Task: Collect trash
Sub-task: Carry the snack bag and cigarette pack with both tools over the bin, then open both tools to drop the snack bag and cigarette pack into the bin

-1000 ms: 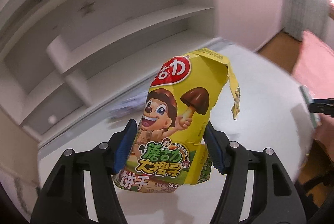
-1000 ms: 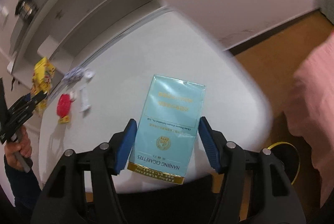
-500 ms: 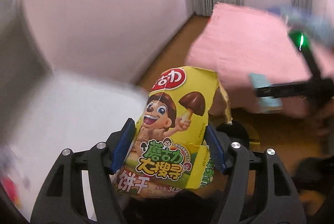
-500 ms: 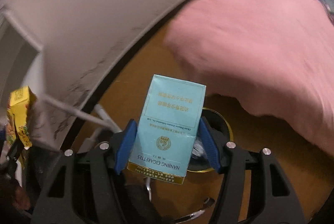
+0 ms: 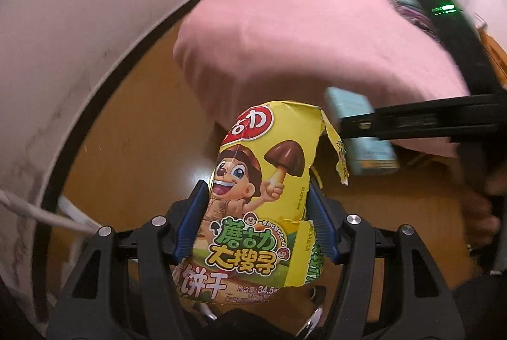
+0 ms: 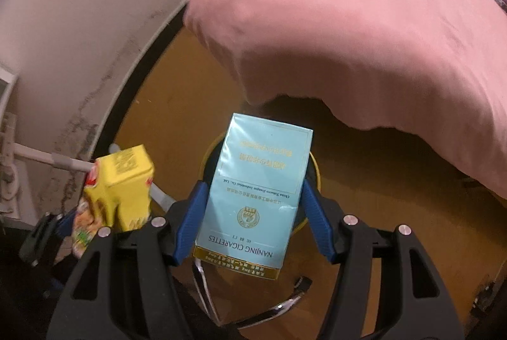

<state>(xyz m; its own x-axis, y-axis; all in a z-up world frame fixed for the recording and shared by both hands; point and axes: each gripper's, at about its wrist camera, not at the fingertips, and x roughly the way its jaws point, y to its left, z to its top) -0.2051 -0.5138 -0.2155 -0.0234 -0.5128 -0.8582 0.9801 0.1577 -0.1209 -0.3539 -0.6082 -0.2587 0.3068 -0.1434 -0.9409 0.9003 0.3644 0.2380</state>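
Observation:
A torn yellow biscuit box [image 5: 263, 181] with a cartoon boy and a mushroom stands upright between the blue pads of my left gripper [image 5: 258, 192], whose jaws are closing on it. In my right gripper [image 6: 253, 196], shut, sits a light blue cigarette pack [image 6: 256, 175]. Both point steeply down at the wooden floor. Right behind the pack shows a dark round bin with a yellow rim [image 6: 317, 181]. The right wrist view has the yellow box [image 6: 122, 185] at lower left. The left wrist view has the blue pack [image 5: 355, 105] at right.
A pink bedspread [image 6: 380, 23] hangs over the floor on the right and far side. A white wall with dark skirting [image 5: 95, 86] curves along the left, with a white cable [image 6: 47, 158]. Chrome chair legs [image 6: 285, 305] lie below. A hand [image 5: 478, 213] grips the right tool.
Both grippers have swung away from the white table and shelves and down towards the floor by the pink bed. Each keeps its item. The bin has come under the cigarette pack.

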